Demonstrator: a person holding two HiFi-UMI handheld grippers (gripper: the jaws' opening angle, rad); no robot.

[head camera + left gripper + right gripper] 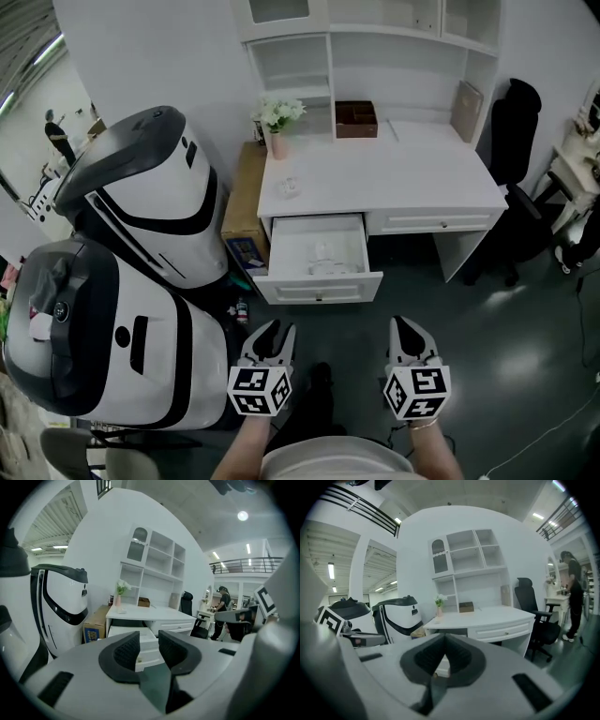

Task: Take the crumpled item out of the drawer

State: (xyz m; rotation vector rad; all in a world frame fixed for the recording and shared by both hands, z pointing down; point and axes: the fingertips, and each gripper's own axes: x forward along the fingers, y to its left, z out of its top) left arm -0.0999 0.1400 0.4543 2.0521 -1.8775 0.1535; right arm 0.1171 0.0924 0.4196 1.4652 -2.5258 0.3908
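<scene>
The white desk (394, 178) has its left drawer (317, 281) pulled open toward me. Inside it lies a pale crumpled item (323, 255), hard to make out against the white bottom. Both grippers hang low in front of my body, well short of the drawer. My left gripper (275, 328) (149, 638) is open with nothing between its pads; the drawer front (123, 631) shows beyond them. My right gripper (403, 324) (444, 637) is shut, tips touching, and holds nothing.
Two large white-and-black machines (141, 187) (94, 337) stand at the left, a cardboard box (246, 192) beside the desk. A black office chair (511, 131) stands at the right. A flower vase (277, 117), a brown box (356, 119) and a small white object (289, 187) are on the desk.
</scene>
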